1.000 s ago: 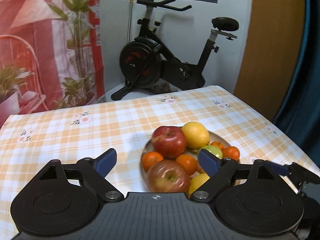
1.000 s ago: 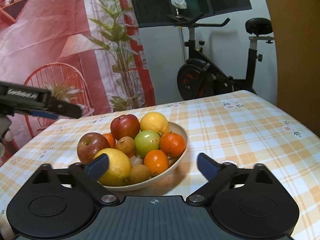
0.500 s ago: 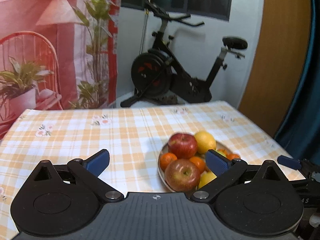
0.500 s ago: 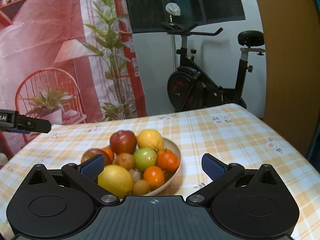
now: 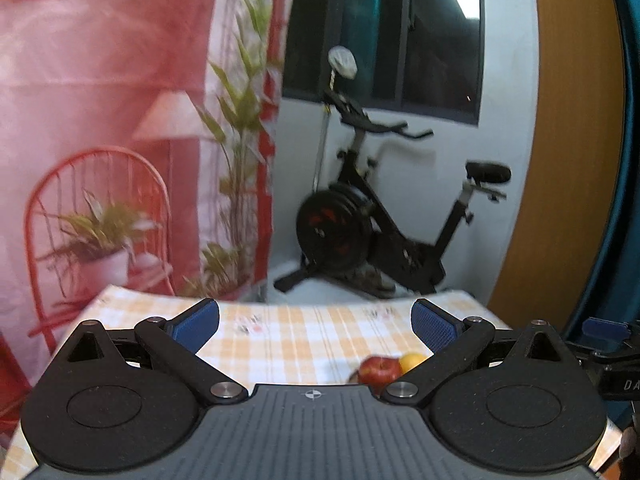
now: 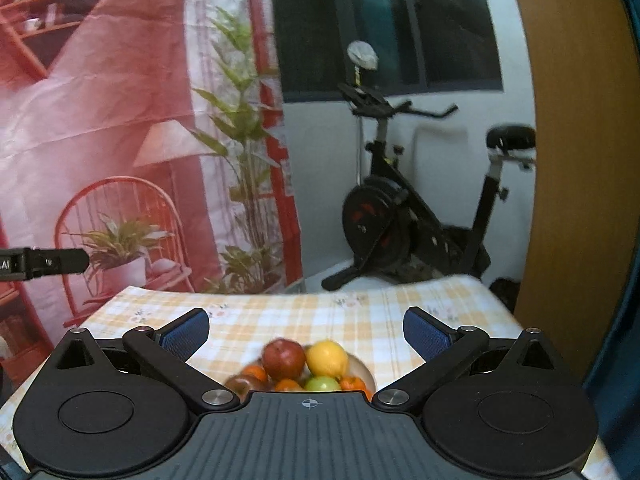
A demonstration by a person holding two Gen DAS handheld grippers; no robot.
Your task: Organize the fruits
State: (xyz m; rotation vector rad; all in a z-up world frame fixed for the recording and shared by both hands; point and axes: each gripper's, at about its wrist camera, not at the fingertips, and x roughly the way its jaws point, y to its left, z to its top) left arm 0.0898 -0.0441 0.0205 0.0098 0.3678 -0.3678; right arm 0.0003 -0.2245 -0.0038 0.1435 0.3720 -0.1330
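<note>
- Below and just ahead of the right tongs (image 6: 306, 330), spread wide and empty, sits the fruit bowl (image 6: 366, 372).
- Left tongs (image 5: 315, 322), equally wide and empty, probably lie farther left.

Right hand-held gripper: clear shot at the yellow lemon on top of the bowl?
Probably yes. The right hand-held gripper is open and empty, and the lemon sits exposed on top, nothing between them.

Letters "DA" on right hand-held gripper (image 5: 612, 376); "AI" on left hand-held gripper (image 6: 40, 264)
</note>
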